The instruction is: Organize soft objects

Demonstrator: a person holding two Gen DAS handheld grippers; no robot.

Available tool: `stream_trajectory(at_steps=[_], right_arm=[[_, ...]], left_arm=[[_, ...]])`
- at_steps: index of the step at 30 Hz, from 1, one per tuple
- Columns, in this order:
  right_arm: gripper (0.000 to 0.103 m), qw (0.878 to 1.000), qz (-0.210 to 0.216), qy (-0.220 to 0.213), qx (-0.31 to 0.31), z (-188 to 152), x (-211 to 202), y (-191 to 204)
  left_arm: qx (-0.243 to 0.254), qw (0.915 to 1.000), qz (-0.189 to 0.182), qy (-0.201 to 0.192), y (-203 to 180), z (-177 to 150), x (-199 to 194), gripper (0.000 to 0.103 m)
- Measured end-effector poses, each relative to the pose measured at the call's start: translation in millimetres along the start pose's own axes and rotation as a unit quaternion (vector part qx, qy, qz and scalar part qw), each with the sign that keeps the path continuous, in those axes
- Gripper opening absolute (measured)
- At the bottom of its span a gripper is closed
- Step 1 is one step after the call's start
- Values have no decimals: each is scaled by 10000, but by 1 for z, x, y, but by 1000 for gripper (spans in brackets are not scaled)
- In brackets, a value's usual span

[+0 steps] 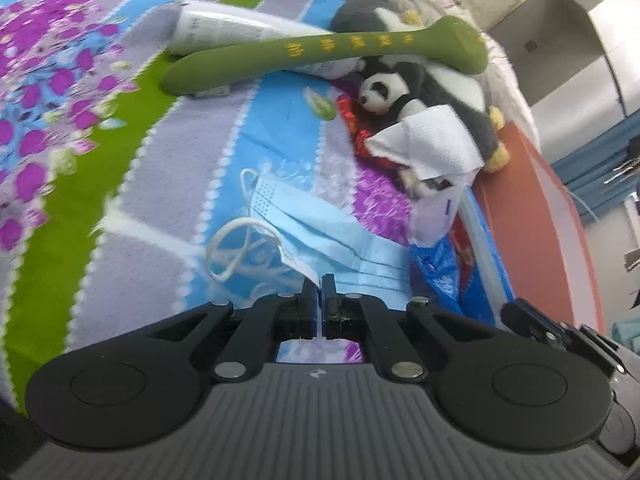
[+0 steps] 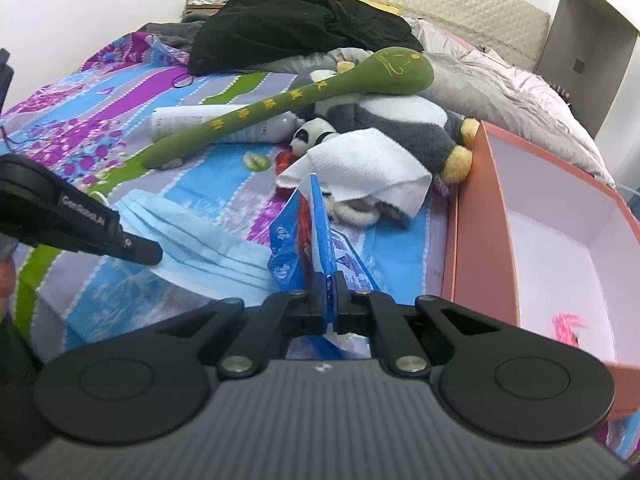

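Both grippers loaded, box at 3 o'clock.
L gripper (image 1: pixel 319 285) clenched on face mask (image 1: pixel 320 236) edge; R gripper (image 2: pixel 329 282) clamps blue packet (image 2: pixel 316 232), long axis upright, nearer the pink box (image 2: pixel 480 216) on bed.

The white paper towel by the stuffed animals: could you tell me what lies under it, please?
The paper towel drapes over the small panda toy, whose head shows. Its body and whatever else lies beneath are covered.

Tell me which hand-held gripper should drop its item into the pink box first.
Right. The right hand-held gripper is shut on the blue packet, and the pink box stands open just beside it. The left hand-held gripper pinches the face mask farther from the box.
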State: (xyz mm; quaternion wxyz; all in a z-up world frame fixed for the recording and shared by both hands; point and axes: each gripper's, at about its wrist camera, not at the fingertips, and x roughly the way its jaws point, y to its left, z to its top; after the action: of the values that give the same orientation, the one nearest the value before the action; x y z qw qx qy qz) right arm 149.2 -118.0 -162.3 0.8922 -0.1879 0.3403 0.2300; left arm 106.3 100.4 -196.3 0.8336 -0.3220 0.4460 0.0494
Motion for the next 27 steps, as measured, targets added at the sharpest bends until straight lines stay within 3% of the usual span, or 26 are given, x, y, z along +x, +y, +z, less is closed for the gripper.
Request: stream_trajectory(at_steps=[7,9,11,14,15,16,18,19,22,27], right_arm=[[8,9987,334,-13,381,-12,-11,-2],[9,9972,506,-59,555,-13,-14,-5],[9,9957,633,-64,673,-14,-14,-8],[10,9940,751,-72,788,-16,-15,-11],[23,9934,783,-61,835,-17,-14,-12],[45,9929,803,-59,879,-18,-14,-13],[60,9914,872,-145,960,-21,-14,-15],[61,9907,917,-156,990,-22,-13,-16],[61,9922,795,-121,950,-26,-6,-13],[61,9961,621,-277,553,-35,3,-5]], left_arm=[[348,9991,25,234,1,-12,-22,4],[455,9983,49,358,1,-16,-27,11],[599,9972,109,442,2,-20,-33,35],[831,9953,170,466,0,-26,-42,46],[913,9943,180,517,-1,-28,-44,48],[1000,9932,204,567,-3,-29,-45,51],[1209,9908,237,563,-6,-30,-48,54],[1320,9893,255,568,-8,-30,-49,57],[1716,9826,422,568,-17,-25,-47,67],[2836,9552,595,599,-42,-16,-38,71]])
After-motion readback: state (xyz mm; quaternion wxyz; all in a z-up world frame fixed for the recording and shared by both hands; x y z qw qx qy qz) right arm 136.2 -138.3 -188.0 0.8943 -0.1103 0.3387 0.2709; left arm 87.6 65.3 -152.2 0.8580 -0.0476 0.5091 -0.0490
